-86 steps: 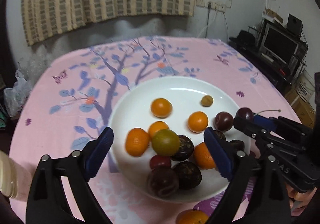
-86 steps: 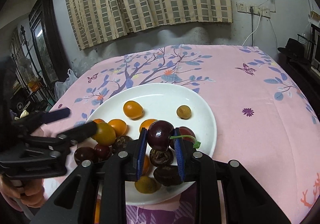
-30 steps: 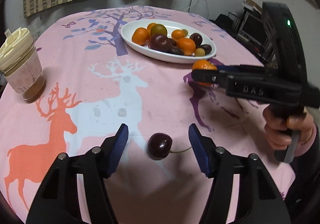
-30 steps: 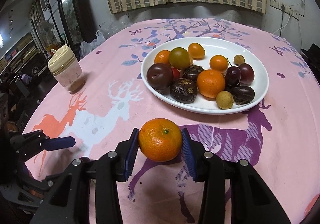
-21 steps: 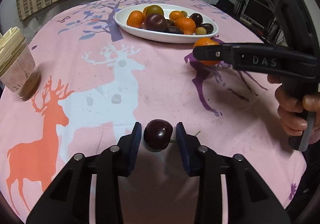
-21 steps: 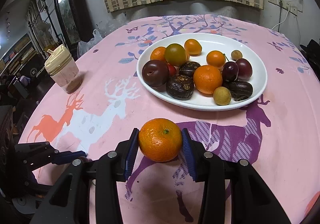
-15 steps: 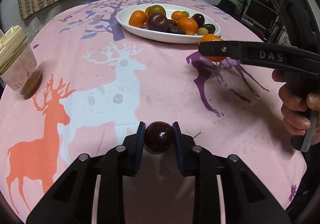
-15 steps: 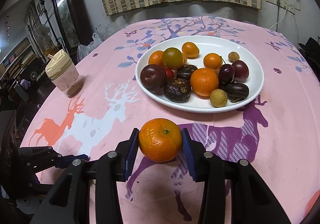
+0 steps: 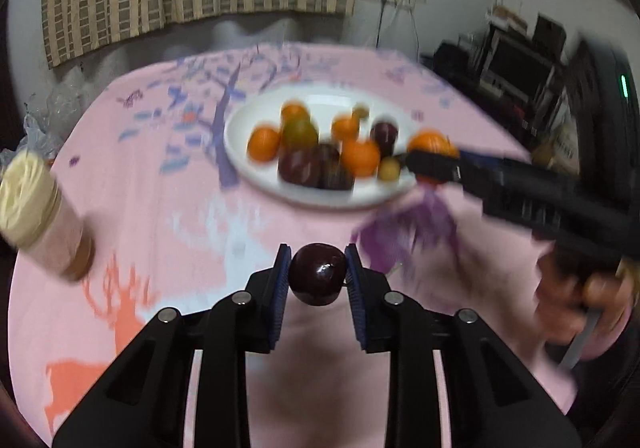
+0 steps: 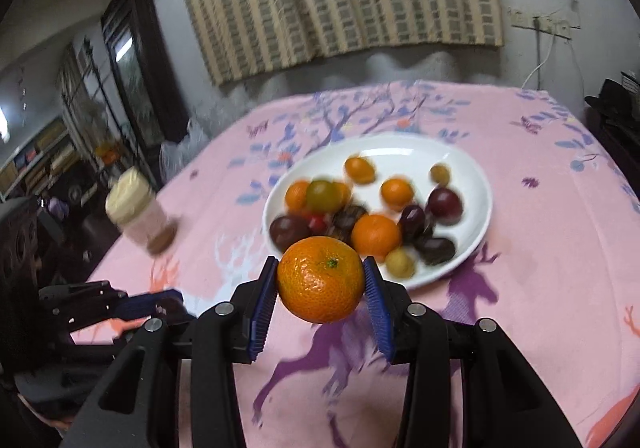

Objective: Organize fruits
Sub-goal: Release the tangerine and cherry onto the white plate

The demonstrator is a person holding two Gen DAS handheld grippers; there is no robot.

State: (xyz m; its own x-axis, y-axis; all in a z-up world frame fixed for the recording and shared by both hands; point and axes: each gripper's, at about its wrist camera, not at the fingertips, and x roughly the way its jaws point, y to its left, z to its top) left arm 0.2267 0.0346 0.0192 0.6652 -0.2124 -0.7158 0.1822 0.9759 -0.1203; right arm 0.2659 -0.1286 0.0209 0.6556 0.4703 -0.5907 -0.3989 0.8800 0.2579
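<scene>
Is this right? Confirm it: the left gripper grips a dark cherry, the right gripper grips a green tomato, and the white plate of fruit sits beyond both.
One thing is wrong. The right gripper grips an orange mandarin, not a green tomato, as the right wrist view shows. The left gripper does grip the dark cherry, and the white plate sits beyond both.

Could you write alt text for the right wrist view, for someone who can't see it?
A handheld gripper clamps an orange above a pink tablecloth. Behind it, a white plate holds mixed fruit, and a lidded cup stands to the left.
</scene>
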